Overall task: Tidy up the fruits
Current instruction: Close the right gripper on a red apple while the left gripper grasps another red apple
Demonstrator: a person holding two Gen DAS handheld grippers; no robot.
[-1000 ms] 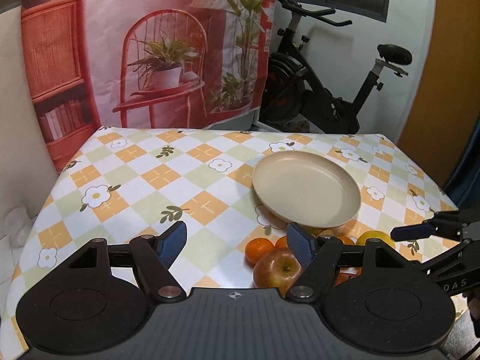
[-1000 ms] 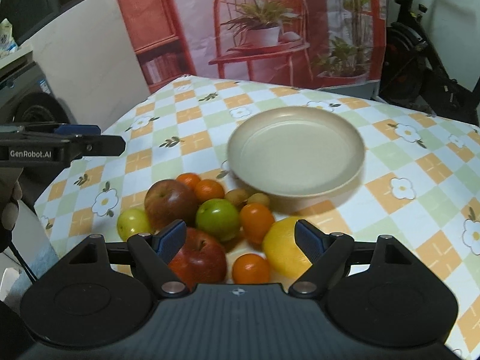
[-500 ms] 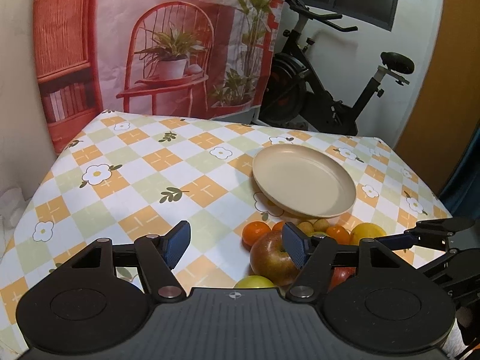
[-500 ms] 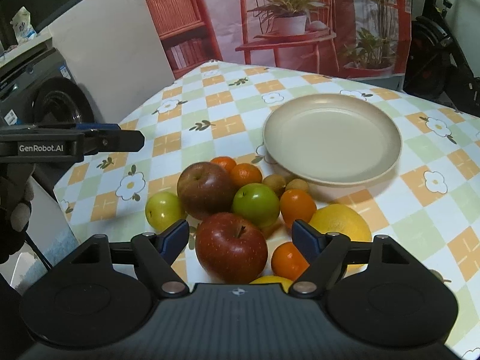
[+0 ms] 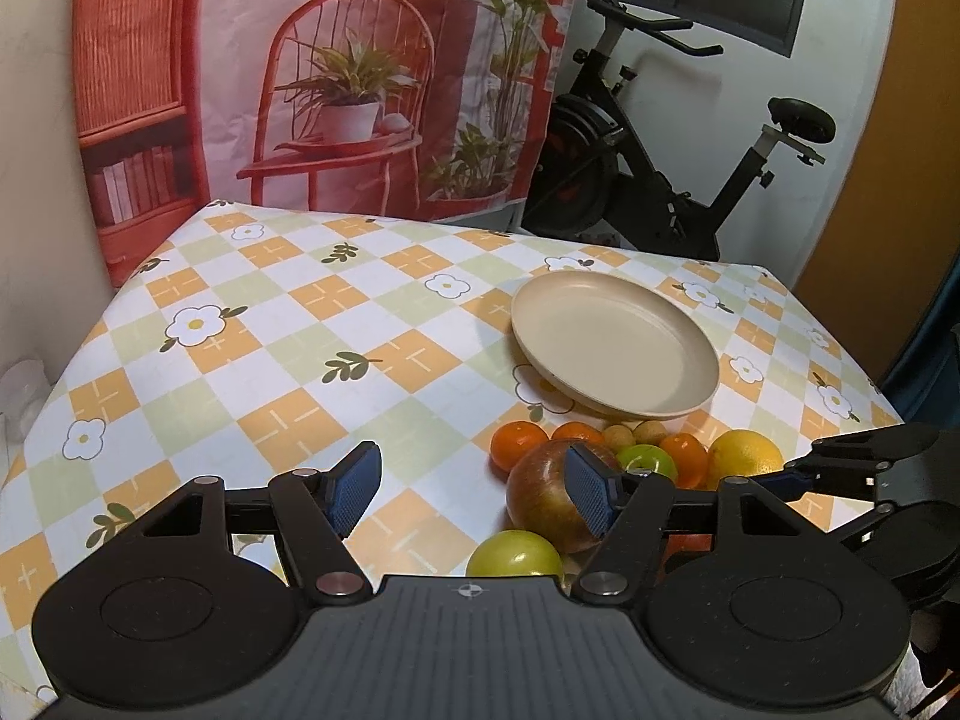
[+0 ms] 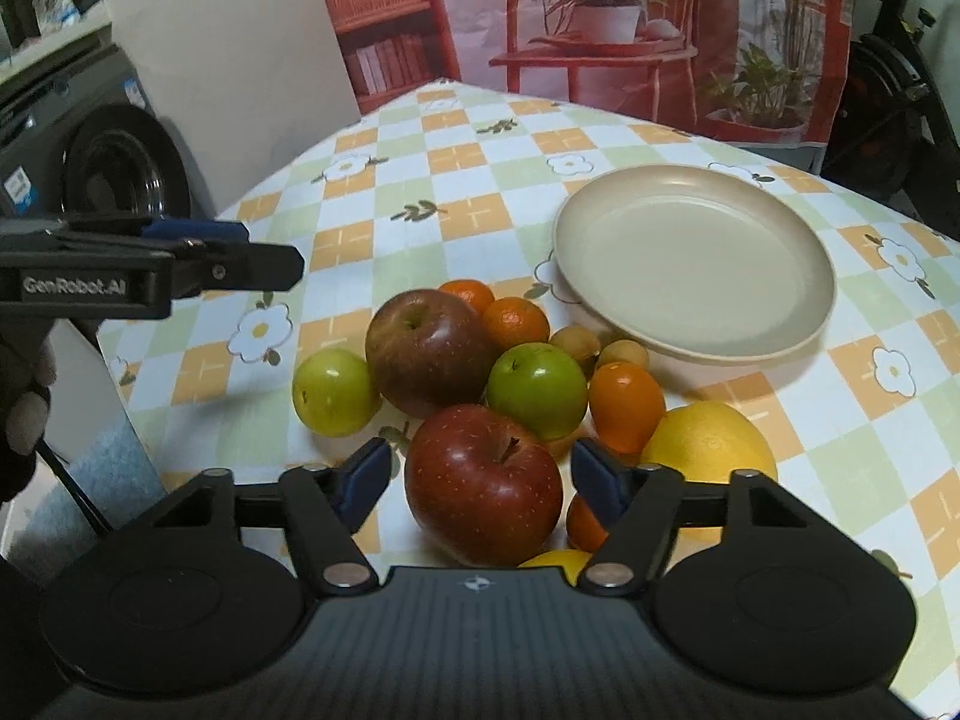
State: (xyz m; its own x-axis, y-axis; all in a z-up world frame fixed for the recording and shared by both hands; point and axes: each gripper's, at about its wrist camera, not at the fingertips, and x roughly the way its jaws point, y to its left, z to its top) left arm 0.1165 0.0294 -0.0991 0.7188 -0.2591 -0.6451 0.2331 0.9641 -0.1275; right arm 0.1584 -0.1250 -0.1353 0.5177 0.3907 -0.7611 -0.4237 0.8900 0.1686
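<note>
- Left wrist view looks across a counter [image 5: 288, 360] covered by a checked cloth of orange, pale green and white squares with white flowers and small leaf sprigs.
- Behind the counter hangs a printed backdrop [image 5: 336, 78] showing a red chair, a potted plant and a red bookshelf; to its right stands a black exercise bike [image 5: 660, 180] against a white wall.
- A beige plate [image 5: 612, 345] sits right of centre on the cloth, with nothing in it.
- Just below the plate lies a cluster of fruit: small oranges, two tiny brownish fruits, a green apple, a yellow citrus [image 5: 744, 453], a brownish-red apple [image 5: 540, 498] and a yellow-green fruit [image 5: 510, 555] at the lower edge.
- The left hand-held gripper [image 5: 474, 489] hangs with its jaws apart over bare cloth, nothing between them; its right pad shows in front of the brownish-red apple.
- Right wrist view shows the same cloth from the other side, with a dark washing machine [image 6: 78, 168] in the upper left of the frame.
- The right hand-held gripper [image 6: 480, 477] has just been closing its jaws; a red apple [image 6: 483, 483] sits between the blue pads, with a sliver of gap visible on each side.
- The fruit touches or crowds together, and the plate lies just beyond it in the upper right.
- The left hand-held gripper enters from the left edge of the frame, held over the counter's edge by a gloved hand [image 6: 24, 414].
</note>
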